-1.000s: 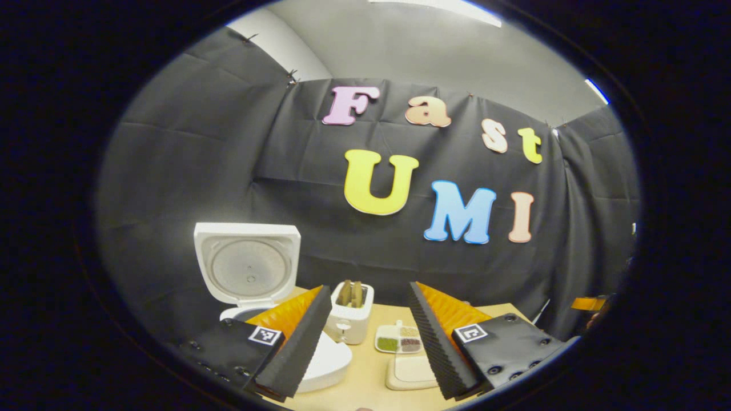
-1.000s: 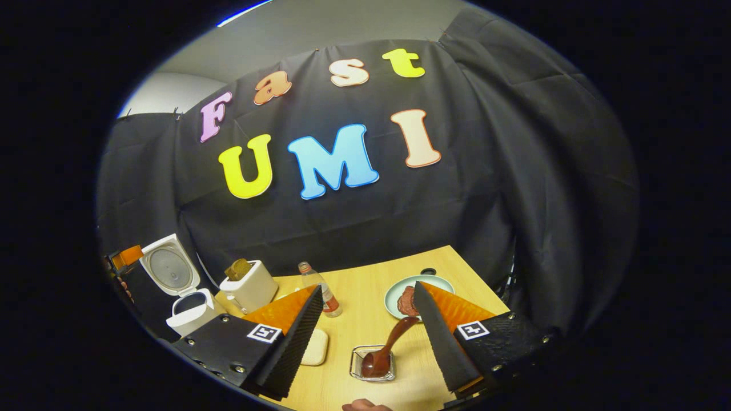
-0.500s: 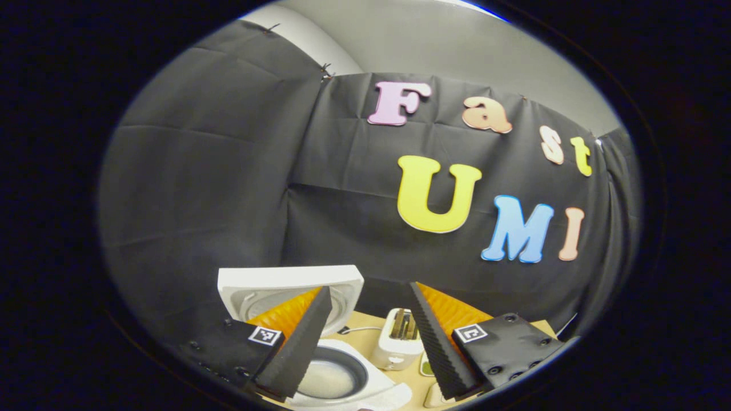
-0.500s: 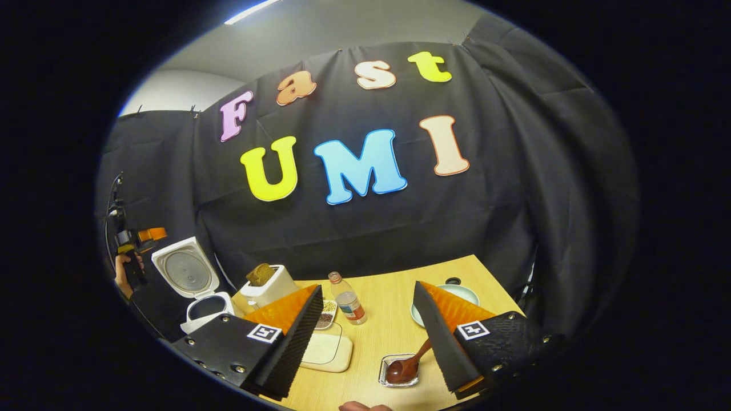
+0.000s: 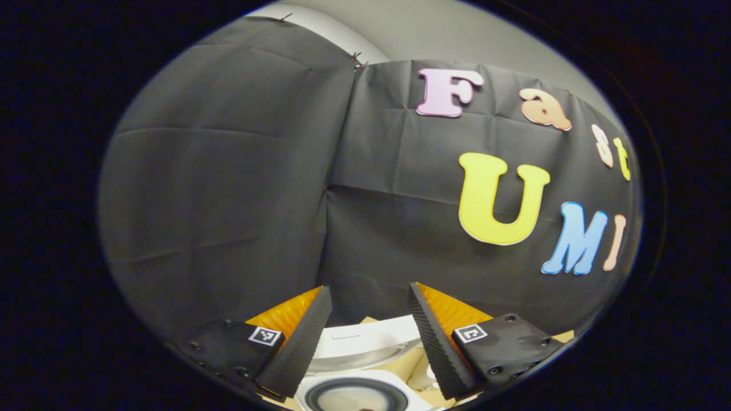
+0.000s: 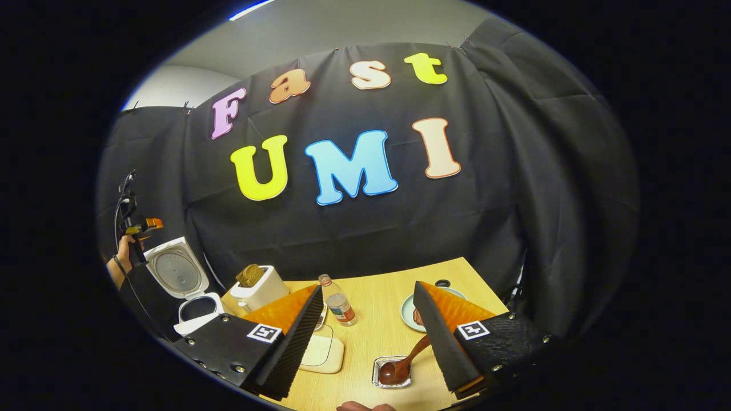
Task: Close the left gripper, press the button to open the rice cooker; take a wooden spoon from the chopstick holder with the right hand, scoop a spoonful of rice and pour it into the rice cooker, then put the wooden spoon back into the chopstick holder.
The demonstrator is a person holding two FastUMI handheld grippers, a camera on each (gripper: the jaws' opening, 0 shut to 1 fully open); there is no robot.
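Right gripper view — glossy wooden spoon [image 6: 402, 364]

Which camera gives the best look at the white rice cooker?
The right gripper view: the whole rice cooker stands at the table's left end, lid raised. The left gripper view catches part of it, the open pot from above and the lid's edge.

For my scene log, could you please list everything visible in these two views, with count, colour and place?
Rice cooker: 1, white, lid open, table's left end.
Toaster: 1, white, bread inside, right of cooker.
Bottle: 1, clear, mid-table.
Wooden spoon: 1, brown, bowl in clear dish.
Plate: 1, pale green, right.
Tray: 1, cream, front.
Table: 1, light wood.
Left gripper: open, above cooker.
Right gripper: open, empty.
Hand: 1, far left.
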